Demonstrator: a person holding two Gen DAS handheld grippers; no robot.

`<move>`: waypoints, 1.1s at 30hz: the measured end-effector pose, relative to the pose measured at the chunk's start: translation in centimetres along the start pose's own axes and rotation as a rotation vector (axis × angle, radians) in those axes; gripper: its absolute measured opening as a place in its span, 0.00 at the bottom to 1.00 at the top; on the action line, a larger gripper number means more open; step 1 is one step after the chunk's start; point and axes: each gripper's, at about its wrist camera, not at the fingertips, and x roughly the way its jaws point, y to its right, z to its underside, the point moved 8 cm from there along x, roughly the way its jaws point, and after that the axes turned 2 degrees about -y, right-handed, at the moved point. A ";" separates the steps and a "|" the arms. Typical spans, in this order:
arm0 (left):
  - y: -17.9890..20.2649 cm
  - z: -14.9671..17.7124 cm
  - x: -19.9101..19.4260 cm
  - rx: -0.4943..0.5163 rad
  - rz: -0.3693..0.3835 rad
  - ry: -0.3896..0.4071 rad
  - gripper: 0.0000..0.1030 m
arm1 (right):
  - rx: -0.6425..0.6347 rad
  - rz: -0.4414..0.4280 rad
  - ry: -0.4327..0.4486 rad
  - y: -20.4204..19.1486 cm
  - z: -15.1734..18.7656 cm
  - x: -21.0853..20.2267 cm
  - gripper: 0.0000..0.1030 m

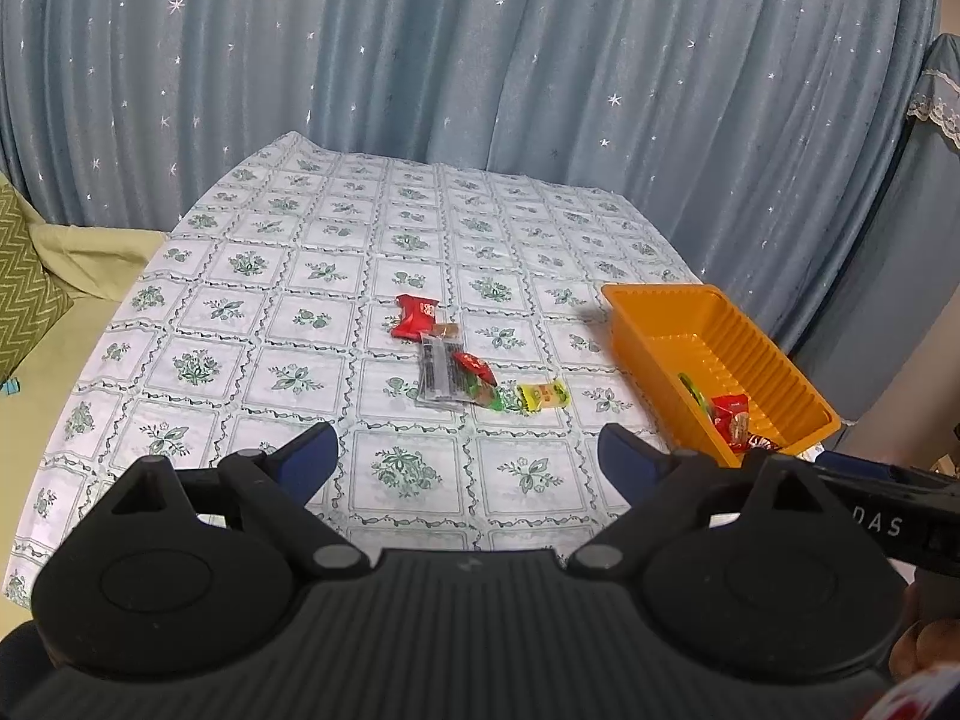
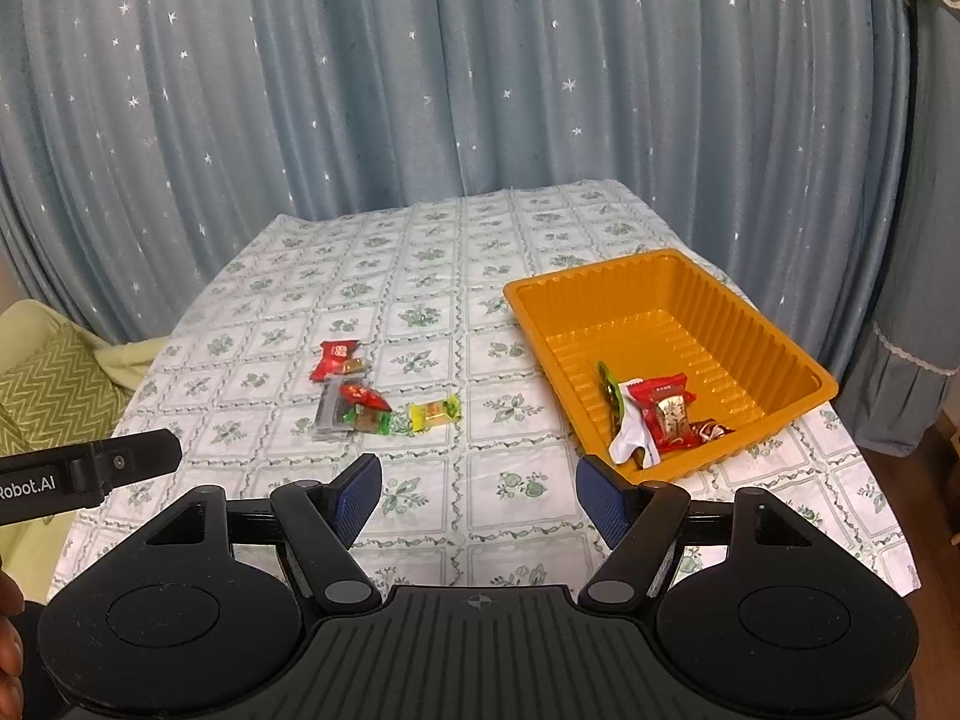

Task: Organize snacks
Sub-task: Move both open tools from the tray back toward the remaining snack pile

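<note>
Beside the orange tray, yellow snack lies crosswise.

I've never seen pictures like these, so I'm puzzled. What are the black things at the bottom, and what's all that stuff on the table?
Those black things are two grabbing tools that a person holds, one in each hand. Each tool carries a camera looking out along its fingers, so you get one picture from the left claw and one from the right claw. Both claws are open and hold nothing. Ahead is a table with a flowery tablecloth. Loose snacks lie on it: a red packet, a clear grey packet, a yellow candy. The orange tray already has a few snacks inside.
</note>
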 end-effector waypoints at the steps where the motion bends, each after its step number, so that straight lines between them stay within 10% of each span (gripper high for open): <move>1: 0.0 0.1 0.1 0.001 -0.002 -0.001 0.90 | 0.001 0.000 -0.002 0.0 0.1 0.1 0.70; 33: -3.6 -1.5 12.8 0.026 -0.049 -0.090 0.90 | 0.004 -0.058 -0.078 -0.9 0.6 13.4 0.67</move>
